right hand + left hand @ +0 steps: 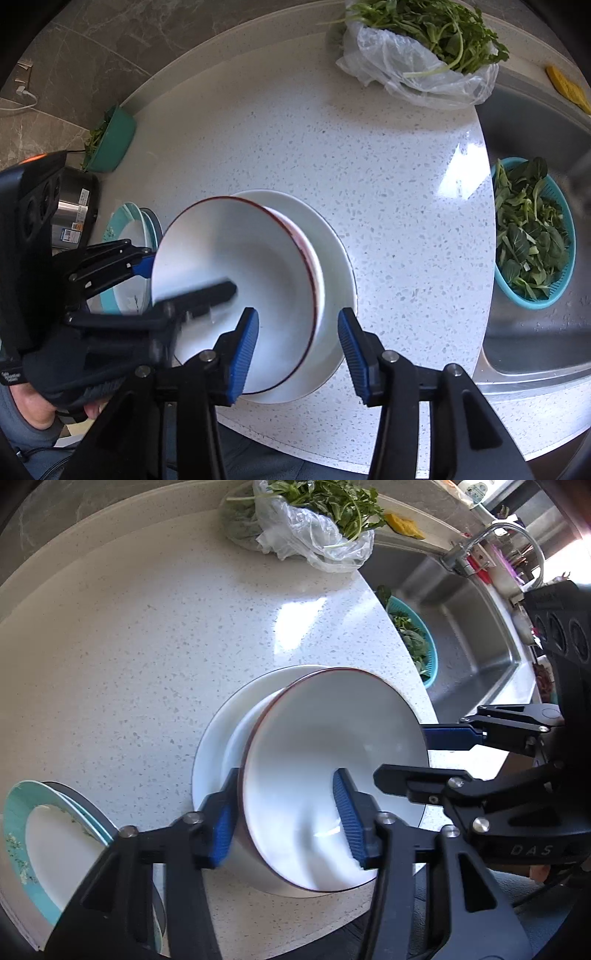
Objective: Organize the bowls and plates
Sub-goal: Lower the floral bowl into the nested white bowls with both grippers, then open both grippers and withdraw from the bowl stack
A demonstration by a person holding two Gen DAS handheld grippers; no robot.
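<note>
White speckled stone makes up the tabletop (129,646), and on it we see a white plate (210,746) with a white bowl (325,760) tilted on top, its thin dark red rim lifted on one side so the hollow faces us. In the left wrist view our left tool (286,812) straddles the bowl's near rim, one blue pad outside the wall and the other inside the hollow; the pads look pressed to the wall, so we take it as clenched on the bowl. The right tool (298,349) shows in its own view with its blue fingers spread apart, one over the bowl's lower edge and the other over the plate's rim, and neither clearly presses anything, so we read it as released. Left of the plate, a stack of teal-rimmed plates (37,834) sits near the tabletop edge. At the far side lies a clear plastic bag (314,535) of leafy greens (325,498), just beside the steel sink (469,627). Inside the sink stands a teal basket (532,236) holding more leaves, with the tap (495,539) arching above. In the right wrist view, a green tub (110,140) of greens and a steel pot (74,206) sit at the far left.
</note>
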